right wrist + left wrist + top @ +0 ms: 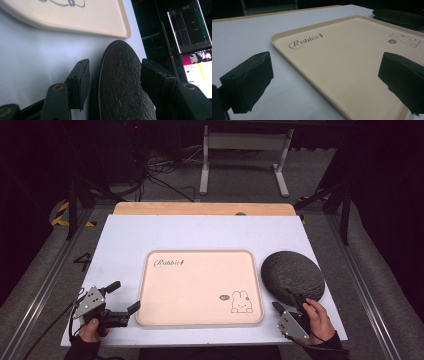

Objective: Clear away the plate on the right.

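A beige rectangular tray (200,285) with "Rabbit" lettering and a rabbit drawing lies in the middle of the white table (200,232). To its right rests a dark, rough-textured round plate (292,275). My left gripper (125,296) lies low at the tray's front left corner, open; in the left gripper view (325,60) one jaw is over the table and the other over the tray (352,50). My right gripper (289,301) is at the plate's near edge. In the right gripper view (115,65) its jaws straddle the plate's rim (120,85) with a gap at the left pad.
A wooden strip (200,208) runs along the table's far edge. Behind it stand a white frame (245,150) and floor cables (160,170). Lit screens (195,37) show past the table's edge in the right gripper view. Metal rails (45,270) flank the table.
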Tool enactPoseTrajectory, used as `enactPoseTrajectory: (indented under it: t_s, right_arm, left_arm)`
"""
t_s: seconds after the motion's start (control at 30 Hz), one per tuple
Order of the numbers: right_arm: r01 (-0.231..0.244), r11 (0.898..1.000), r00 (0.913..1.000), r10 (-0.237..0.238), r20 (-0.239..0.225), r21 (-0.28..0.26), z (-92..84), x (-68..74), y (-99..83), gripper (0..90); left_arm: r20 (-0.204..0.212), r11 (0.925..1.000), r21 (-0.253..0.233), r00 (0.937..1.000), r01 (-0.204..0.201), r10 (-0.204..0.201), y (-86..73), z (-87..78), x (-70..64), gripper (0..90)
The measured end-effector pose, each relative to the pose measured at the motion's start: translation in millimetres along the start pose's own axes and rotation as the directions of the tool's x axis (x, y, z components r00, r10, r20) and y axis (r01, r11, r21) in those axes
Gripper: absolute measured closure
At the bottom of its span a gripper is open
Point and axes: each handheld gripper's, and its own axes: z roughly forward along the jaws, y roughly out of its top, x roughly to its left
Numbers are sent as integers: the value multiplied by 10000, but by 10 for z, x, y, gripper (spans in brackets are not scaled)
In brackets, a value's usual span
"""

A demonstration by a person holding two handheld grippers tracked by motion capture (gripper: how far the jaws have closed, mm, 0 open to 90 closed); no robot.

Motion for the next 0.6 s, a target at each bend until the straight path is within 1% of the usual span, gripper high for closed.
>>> enactPoseTrajectory:
  t_s: [0.03, 0.1, 0.13, 0.23, 0.3, 0.33, 0.43, 0.47, 0.53, 0.57, 0.6]
  right_arm:
    - [33, 9999, 10000, -33, 48, 104, 2, 7, 1, 416]
    - [344, 9988, 9994, -347, 72, 342, 21, 27, -2, 424]
    - [735, 9956, 9971, -745, 158, 587, 32, 32, -4, 429]
    - [994, 9911, 9946, -1016, 213, 882, 47, 47, -2, 440]
    - [1279, 9855, 9909, -1317, 280, 1114, 53, 61, 7, 455]
    - [1279, 9855, 9909, -1317, 280, 1114, 53, 61, 7, 455]
    - [1621, 9747, 9854, -1681, 269, 1538, 66, 74, 14, 482]
    - [1643, 9729, 9848, -1712, 297, 1626, 70, 77, 14, 489]
    - [1816, 9626, 9810, -1915, 307, 2009, 79, 67, 7, 499]
    - [1749, 9584, 9819, -1866, 315, 2255, 90, 67, -2, 501]
    - [1673, 9576, 9831, -1800, 337, 2347, 93, 65, -9, 499]
  left_arm:
    - [-1, 10000, 1, 10000, -2, 2, 0, 0, 0, 5]
    - [2, 10000, -1, 10000, 0, 0, 0, 0, 0, 5]
    - [3, 10000, 0, 10000, -3, 3, 0, 0, 0, 5]
    - [7, 10000, 2, 10000, -5, 5, 0, 0, 0, 5]
    - [8, 10000, 1, 10000, -10, 10, 0, 0, 0, 5]
    - [10, 10000, 0, 10000, -9, 9, 0, 0, 0, 5]
    - [12, 10000, -4, 10000, -10, 10, 0, 0, 0, 5]
    - [15, 10000, -4, 10000, -12, 12, 0, 0, 0, 5]
    - [17, 10000, -10, 10000, -10, 10, 0, 0, 0, 5]
    - [0, 10000, -35, 10000, 0, 0, -1, 1, -2, 5]
    - [1, 10000, -32, 10000, -5, 5, -1, 1, -1, 5]
